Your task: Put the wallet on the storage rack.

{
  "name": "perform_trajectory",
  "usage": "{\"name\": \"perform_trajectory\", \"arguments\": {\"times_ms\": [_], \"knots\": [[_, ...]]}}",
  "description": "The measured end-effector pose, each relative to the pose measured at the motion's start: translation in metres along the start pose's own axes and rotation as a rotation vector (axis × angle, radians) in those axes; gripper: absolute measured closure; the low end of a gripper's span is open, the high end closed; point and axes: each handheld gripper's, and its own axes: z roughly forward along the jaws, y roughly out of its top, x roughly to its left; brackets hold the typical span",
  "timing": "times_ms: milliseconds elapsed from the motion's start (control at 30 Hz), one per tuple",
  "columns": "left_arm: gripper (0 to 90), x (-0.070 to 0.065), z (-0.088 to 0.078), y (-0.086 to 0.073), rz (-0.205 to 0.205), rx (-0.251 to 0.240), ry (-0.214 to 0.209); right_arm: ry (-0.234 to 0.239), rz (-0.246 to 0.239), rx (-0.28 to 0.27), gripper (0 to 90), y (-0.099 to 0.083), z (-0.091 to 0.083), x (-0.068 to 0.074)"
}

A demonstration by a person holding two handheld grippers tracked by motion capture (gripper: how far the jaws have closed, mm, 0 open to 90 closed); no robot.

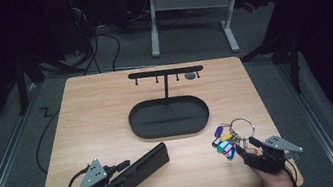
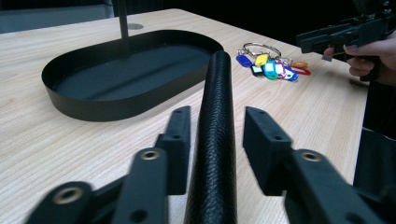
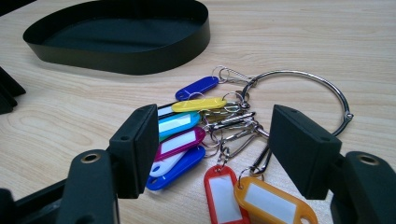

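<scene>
The black textured case (image 2: 214, 140) lies flat on the tabletop (image 1: 92, 115), near the front-left end of the oval black tray (image 1: 169, 117). It runs between the jaws of the left tongs (image 2: 212, 140); the jaws stand apart, neither pad pressing on it. The key ring (image 3: 299, 93) with coloured tags (image 3: 187, 126) lies on the tabletop just off the tray's front-right end. The tag label windows are blank; no writing is legible. The right tongs (image 3: 210, 149) straddle the tags, jaws wide, pads clear of them. Both hands enter from the tabletop's near edge, each holding its tongs low and nearly level, pointing toward the tray. A black hook stand (image 1: 165, 73) rises from the tray's far side.
</scene>
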Motion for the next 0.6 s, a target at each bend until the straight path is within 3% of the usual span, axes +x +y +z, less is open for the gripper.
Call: {"name": "perform_trajectory", "arguments": {"times_ms": [133,267,367,600], "knots": [[56.7,-0.001,-0.004,0.0,0.026,0.013,0.012,0.001,-0.001,-0.001,34.0,0.0,0.0,0.0],[54.5,-0.001,-0.008,-0.002,0.072,0.062,0.036,0.002,0.0,-0.005,34.0,0.0,-0.001,-0.001],[52.4,0.0,-0.011,-0.001,0.077,0.127,0.053,0.002,0.002,-0.003,34.0,0.0,-0.001,-0.002],[58.3,0.001,-0.011,-0.002,0.086,0.159,0.032,0.004,0.001,0.0,34.0,0.0,-0.001,-0.001]]}}
